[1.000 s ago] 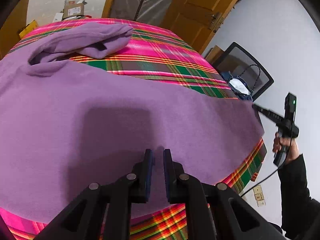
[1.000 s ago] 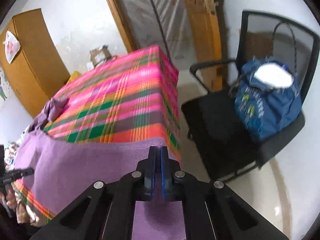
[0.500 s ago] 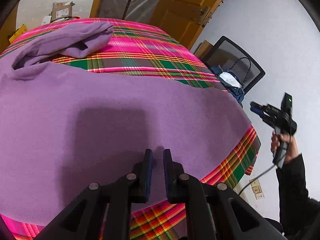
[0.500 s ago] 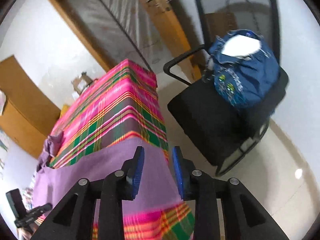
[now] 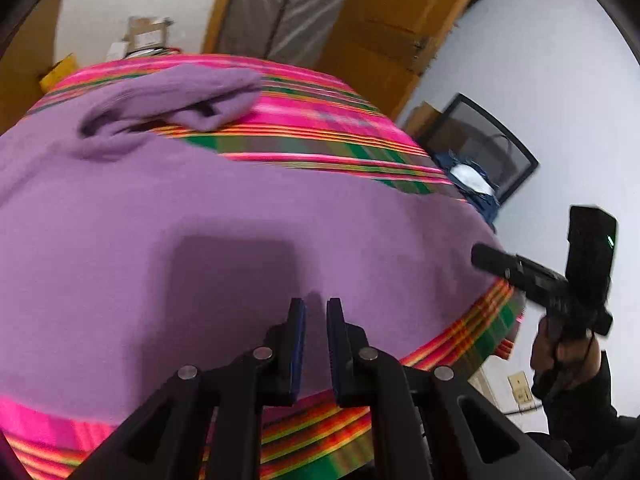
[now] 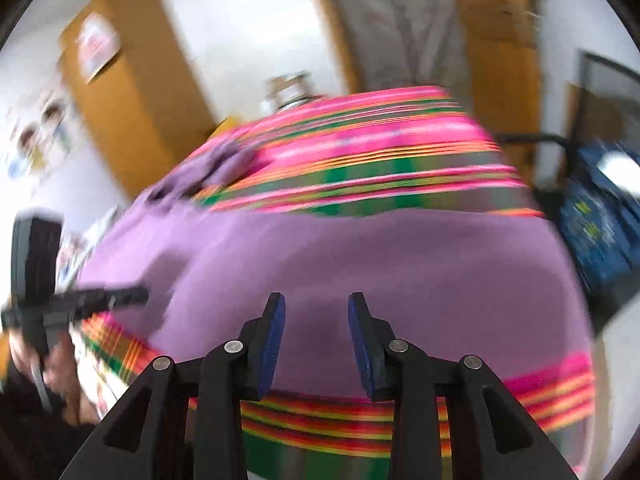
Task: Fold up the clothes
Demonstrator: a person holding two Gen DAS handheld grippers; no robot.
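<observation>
A purple garment [image 5: 168, 216] lies spread flat on a table with a pink, green and orange plaid cloth [image 5: 320, 136]. One sleeve [image 5: 180, 100] lies bunched at the far side. My left gripper [image 5: 316, 308] hovers over the garment's near hem, its jaws a narrow gap apart with nothing between them. My right gripper [image 6: 316, 304] is open and empty above the garment [image 6: 360, 256], near the hem. It also shows in the left wrist view [image 5: 480, 256] at the garment's right edge. The left gripper [image 6: 140, 294] shows in the right wrist view at the left.
A black mesh chair [image 5: 492, 152] with a blue bag [image 6: 600, 216] stands beyond the table's right end. A wooden door [image 5: 400, 20] and a wooden cabinet [image 6: 132, 92] stand behind. The plaid cloth hangs over the table's near edge [image 6: 360, 412].
My right gripper let go of the garment's corner, opened wide and swung round from the chair side to face the table. The garment's corner now lies on the table. The left gripper barely moved.
</observation>
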